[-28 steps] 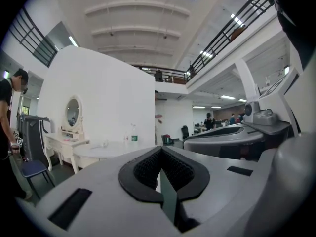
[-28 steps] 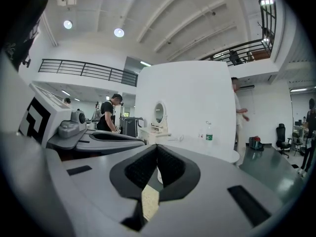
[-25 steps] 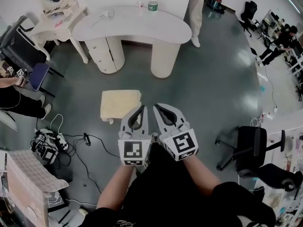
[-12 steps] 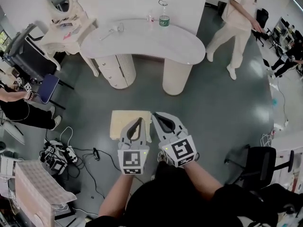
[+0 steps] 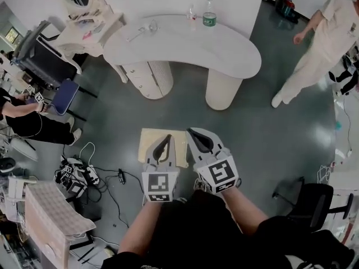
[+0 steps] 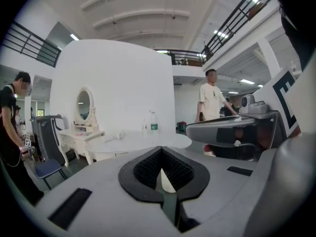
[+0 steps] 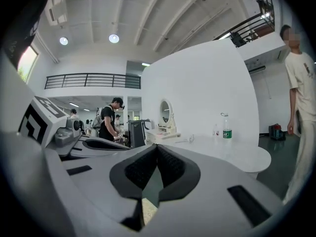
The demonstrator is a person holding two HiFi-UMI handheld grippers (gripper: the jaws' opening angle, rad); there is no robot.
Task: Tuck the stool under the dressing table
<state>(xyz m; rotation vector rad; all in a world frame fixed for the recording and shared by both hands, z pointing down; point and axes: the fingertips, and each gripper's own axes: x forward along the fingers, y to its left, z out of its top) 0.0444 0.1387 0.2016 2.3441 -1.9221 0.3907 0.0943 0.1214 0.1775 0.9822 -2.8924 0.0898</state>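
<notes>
The white kidney-shaped dressing table [image 5: 185,41] stands at the top of the head view on two round pedestals. Well short of it on the grey floor is the cream square stool [image 5: 148,144]. My left gripper [image 5: 168,138] and right gripper [image 5: 192,131] hover side by side above the stool's near half and hide part of it. Both are shut with nothing between the jaws. In the left gripper view the shut left gripper [image 6: 160,150] points at the table [image 6: 143,141]. In the right gripper view the right gripper [image 7: 157,147] does the same, table [image 7: 232,154] ahead.
A bottle [image 5: 208,13] stands on the tabletop. A small vanity with an oval mirror [image 5: 84,15] and a blue chair [image 5: 64,94] are at the left. Cables [image 5: 78,172] lie on the floor. A person in cream [image 5: 320,43] stands right; a black office chair [image 5: 311,198] lower right.
I have moved forward: the stool, once ahead of both grippers, now lies beneath them, and the table looks nearer. The person in cream has walked from behind the table to the right.
</notes>
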